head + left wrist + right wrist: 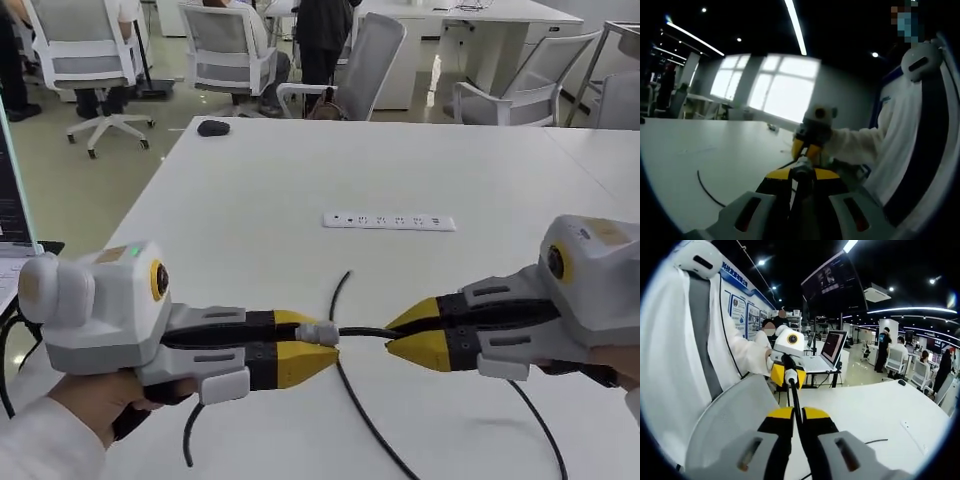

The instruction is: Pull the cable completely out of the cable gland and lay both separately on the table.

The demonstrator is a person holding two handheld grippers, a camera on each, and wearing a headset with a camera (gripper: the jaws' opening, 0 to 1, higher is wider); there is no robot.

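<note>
I count two grippers, one cable and one cable gland. My left gripper [326, 342] is clamped on the pale cable gland [318, 333] and holds it up off the worktop [250, 200]. My right gripper [394, 334] sits at 3 o'clock from the gland, its tips pinched on the black cable [362, 331] with no gap that I can see. The two grippers point tip to tip, near but apart, and a short straight run of cable between them goes into the gland.

The rest of the cable lies slack on the worktop: one curve reaches toward 12 o'clock, another trails off toward 5 o'clock under the grippers.

In my right gripper view the cable [796, 405] runs straight from my tips to the gland [790, 376] in the left gripper [786, 371].

Also on the worktop are one white power strip [388, 221] at 12 o'clock and one dark mouse [213, 127] at 11 o'clock, near the far edge.
</note>
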